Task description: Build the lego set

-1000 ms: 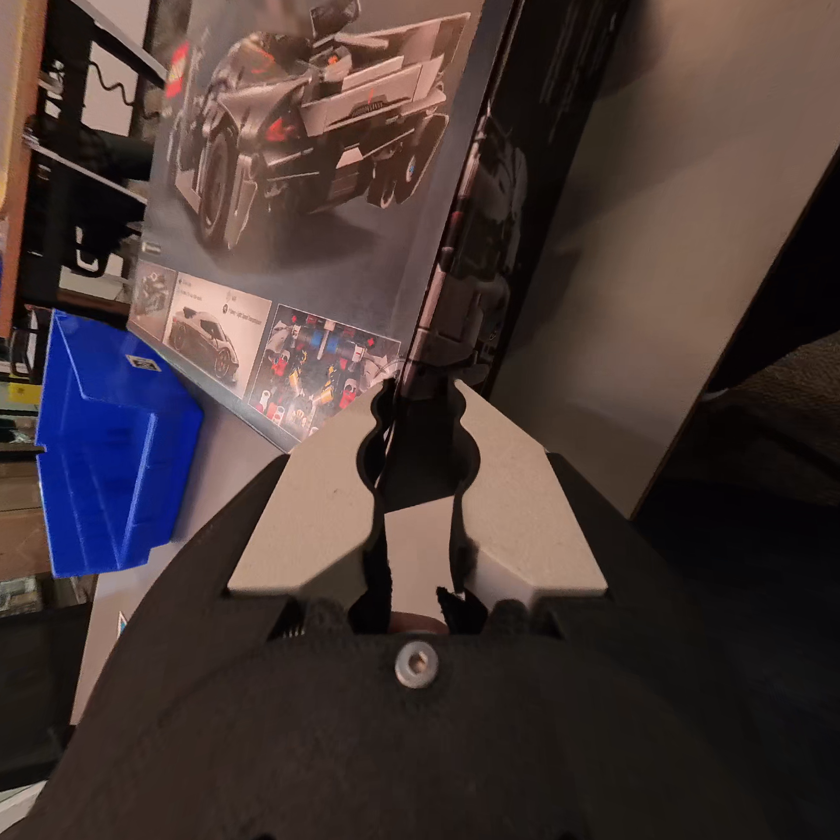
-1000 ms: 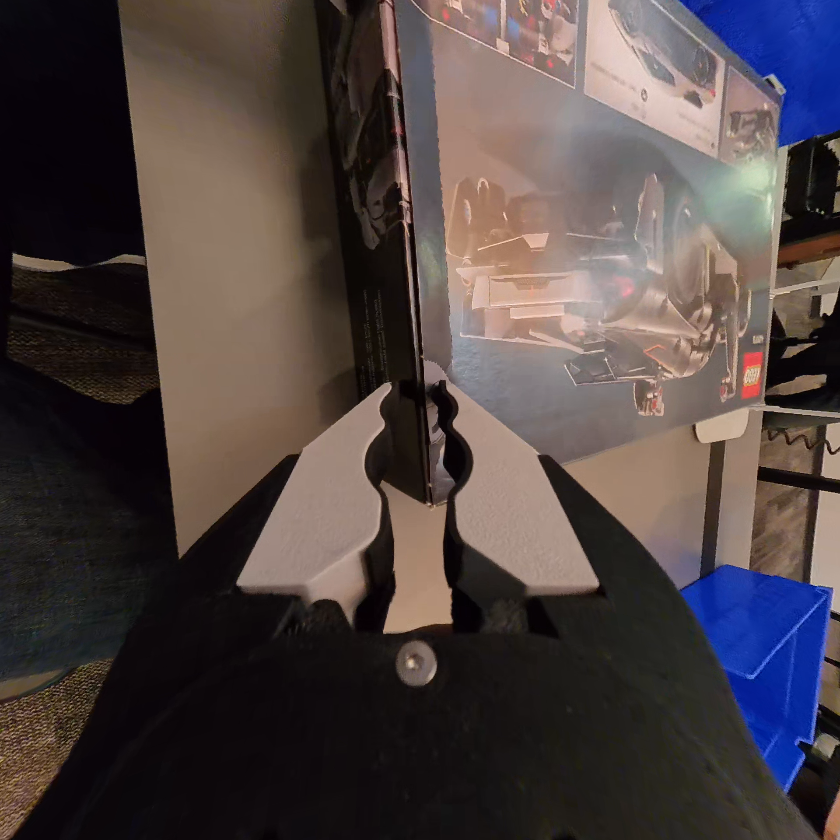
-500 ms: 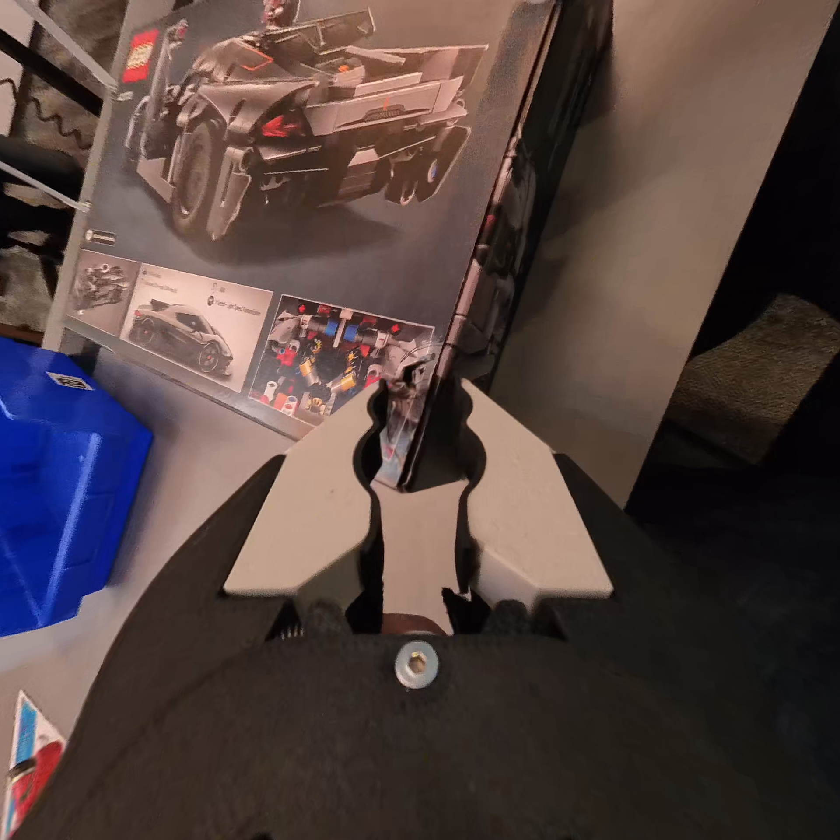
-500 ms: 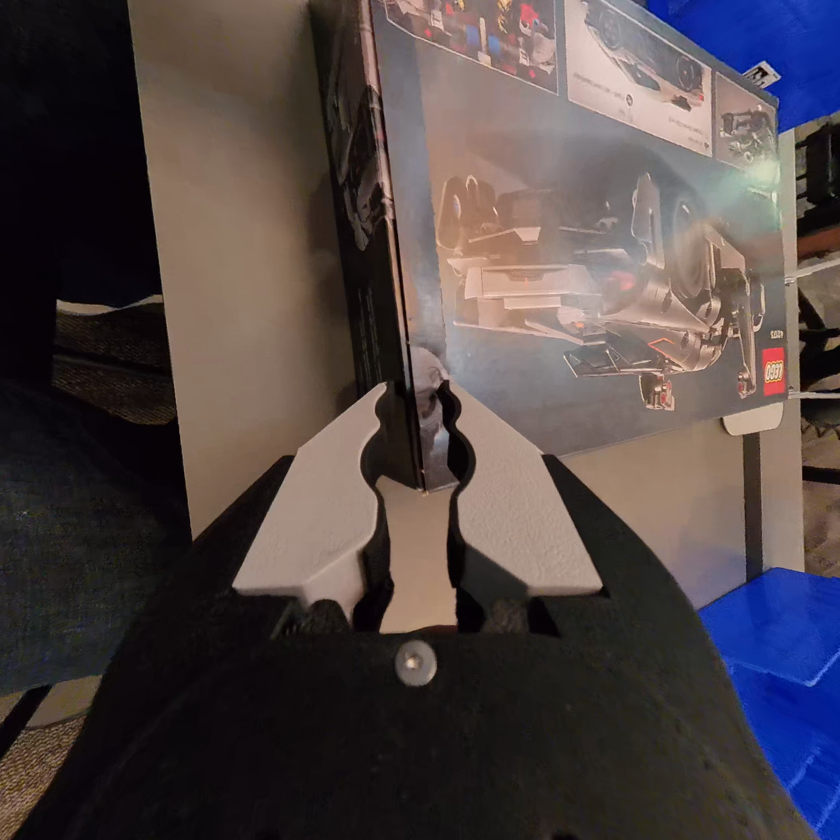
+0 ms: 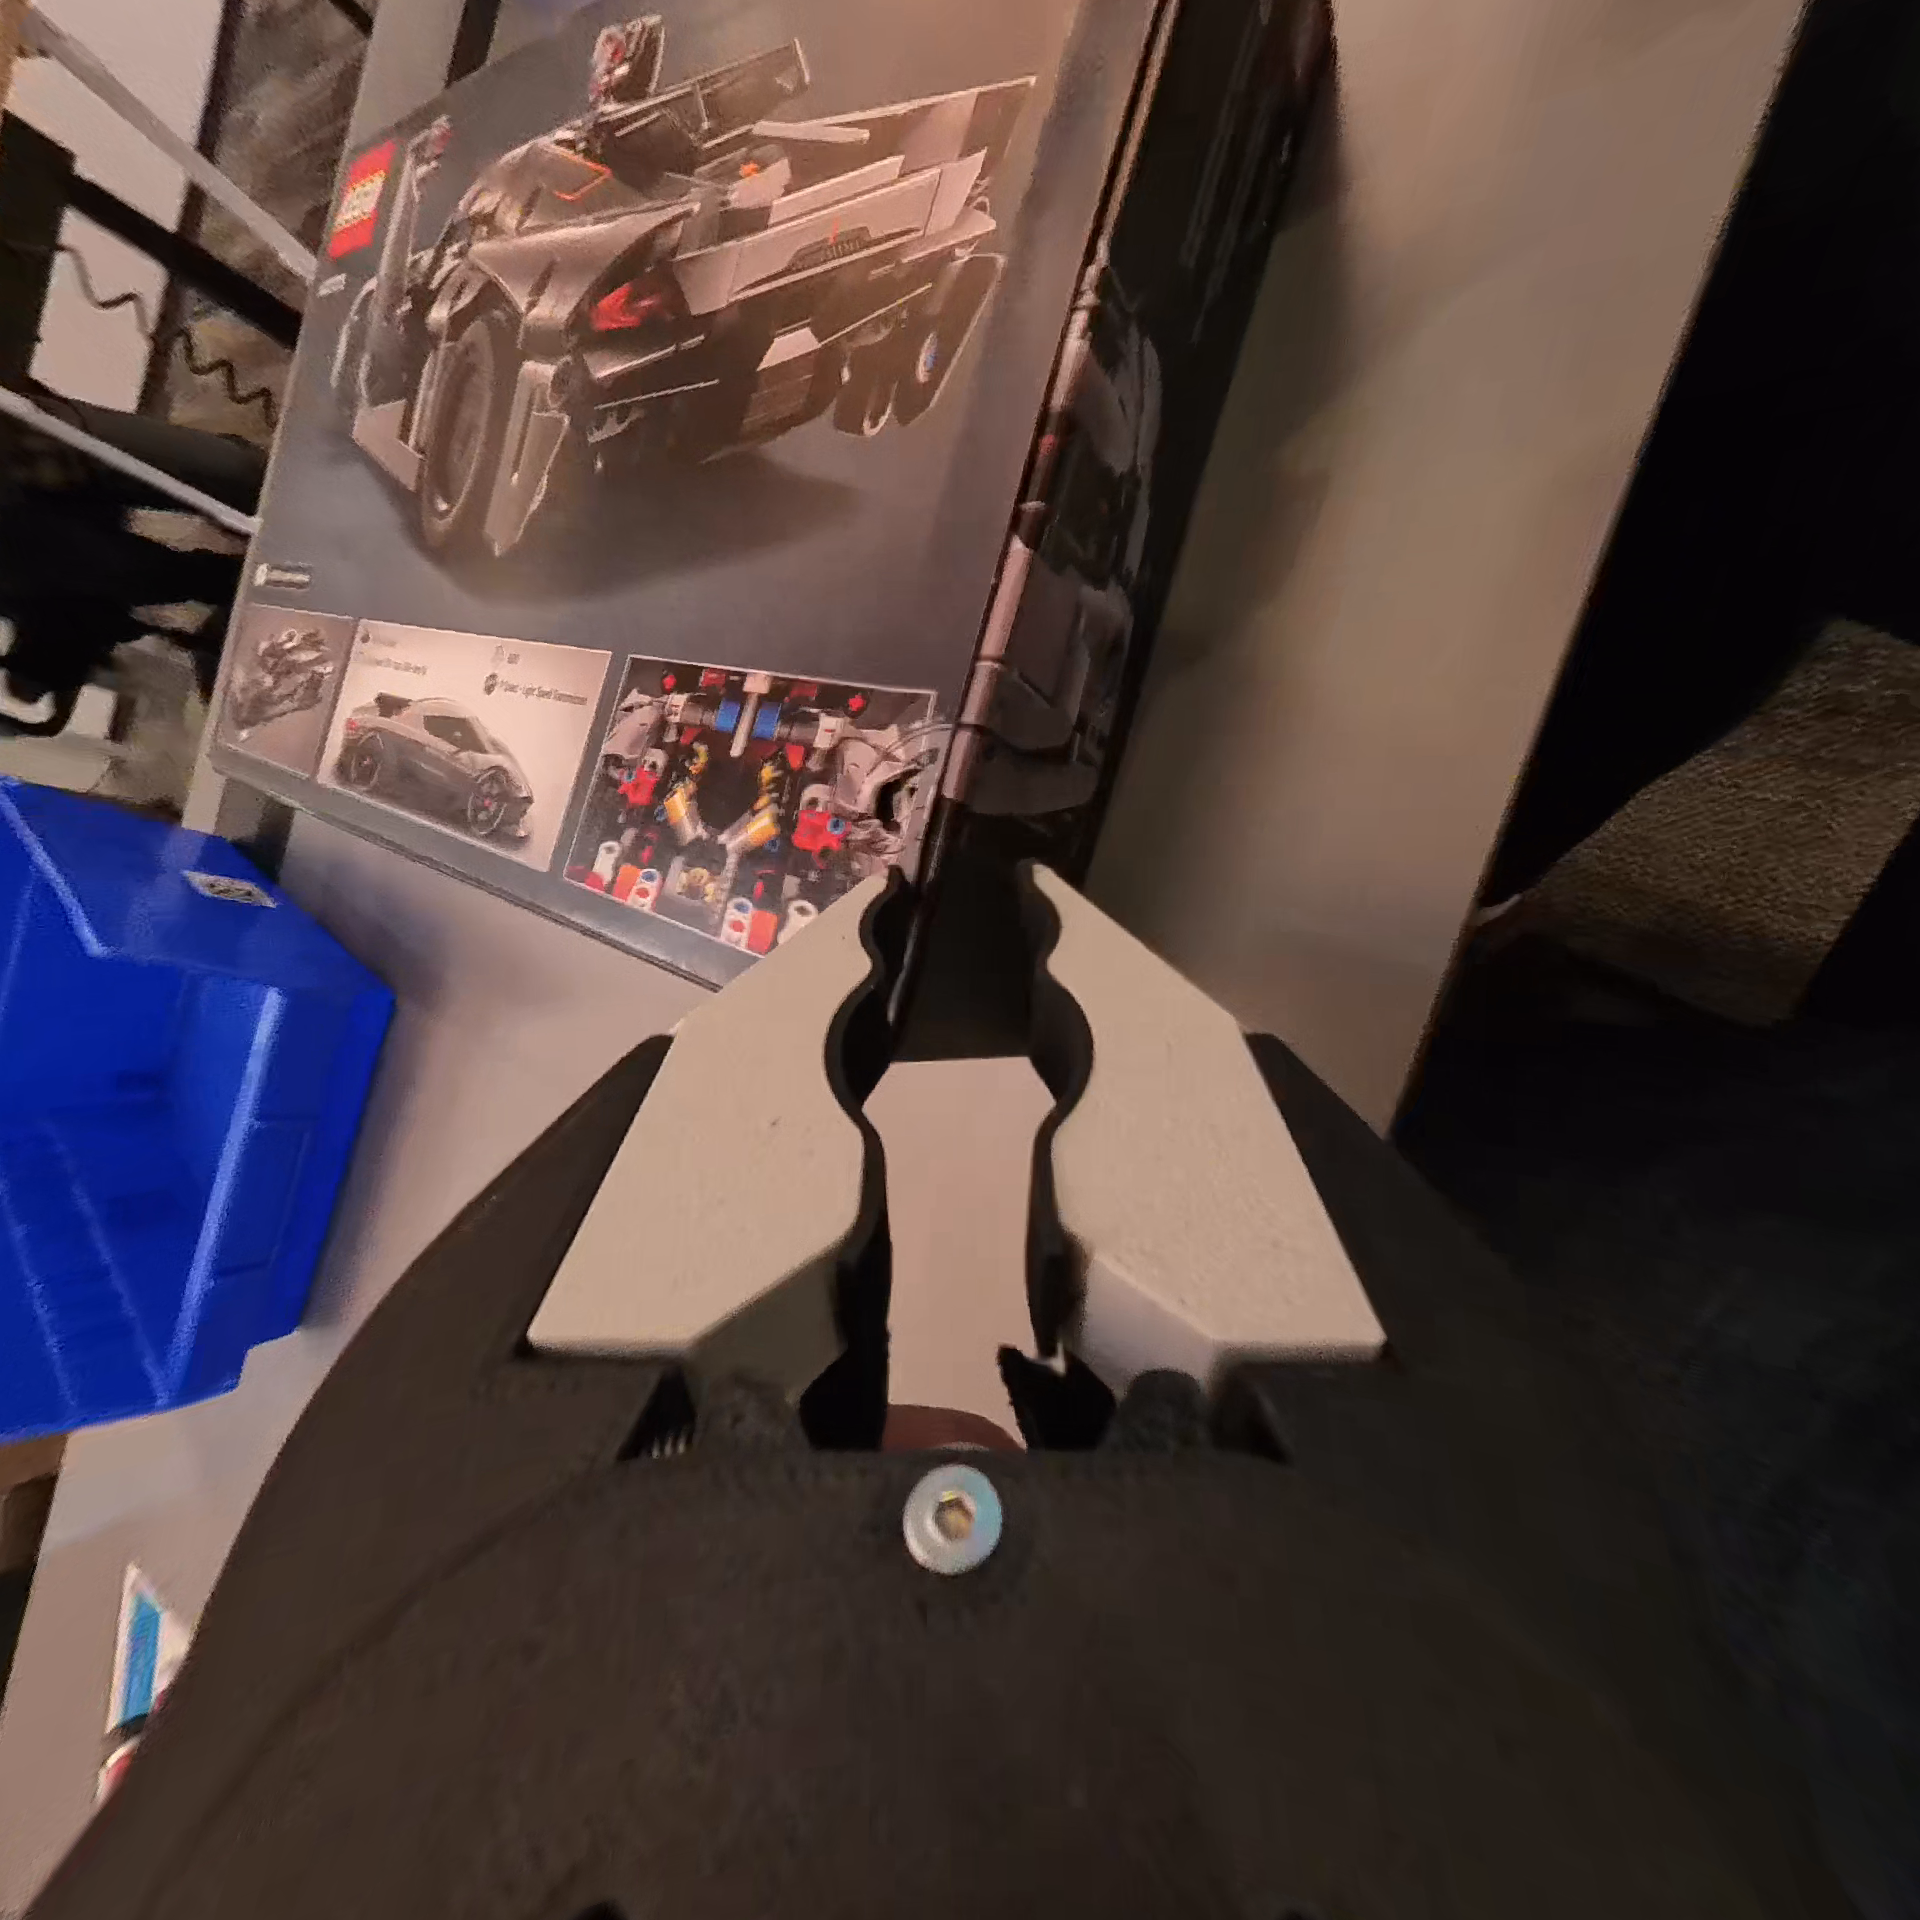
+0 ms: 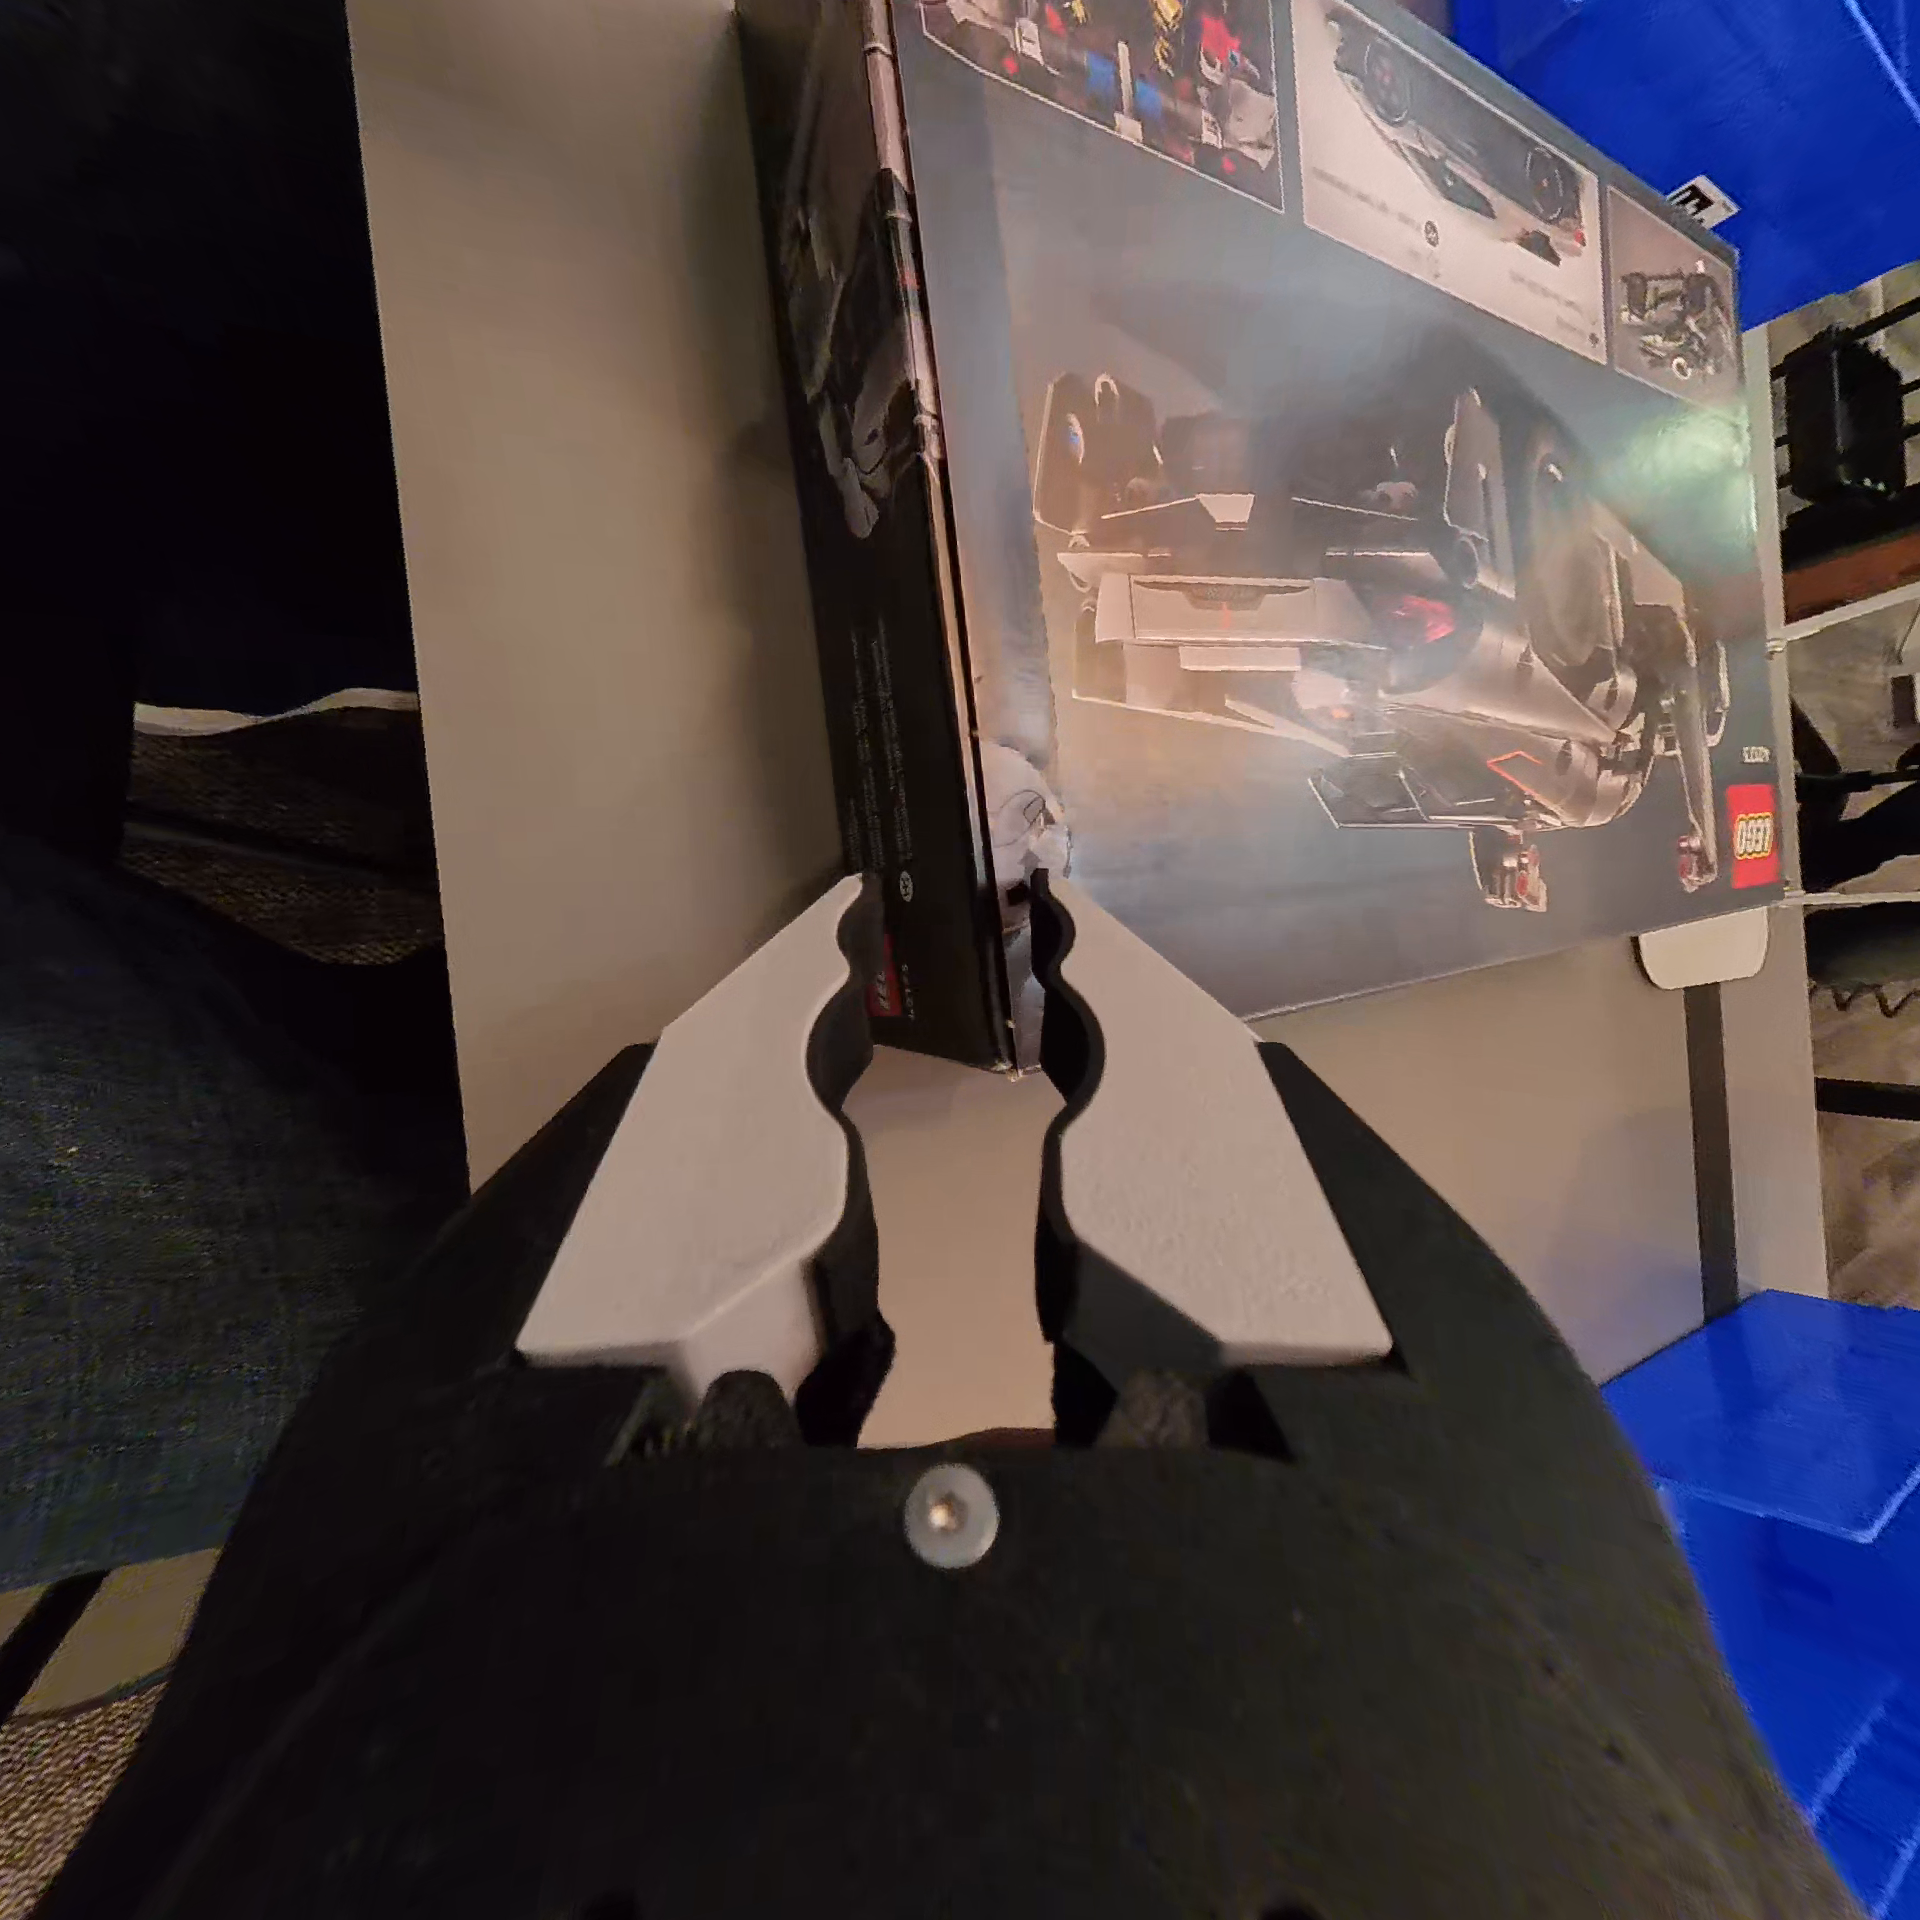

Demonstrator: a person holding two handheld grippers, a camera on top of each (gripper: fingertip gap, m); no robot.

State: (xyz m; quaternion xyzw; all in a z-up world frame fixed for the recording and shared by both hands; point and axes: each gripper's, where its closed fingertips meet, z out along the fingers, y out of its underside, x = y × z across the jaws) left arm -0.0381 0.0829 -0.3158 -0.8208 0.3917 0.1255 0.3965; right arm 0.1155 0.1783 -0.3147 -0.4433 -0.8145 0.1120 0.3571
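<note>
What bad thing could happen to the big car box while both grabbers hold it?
The box is pinched only at two corners, one by the left gripper and one by the right gripper, so it may slip or twist out of the jaws. The cardboard already looks torn near both corners, so a hard squeeze might rip it more. The blue bin sits close beside it, so a swing might bump it.

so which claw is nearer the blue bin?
Left. The left claw straddles the Lego box corner with the blue bin close beside it. The right claw straddles the opposite corner, with that bin beyond the box's far end.
</note>
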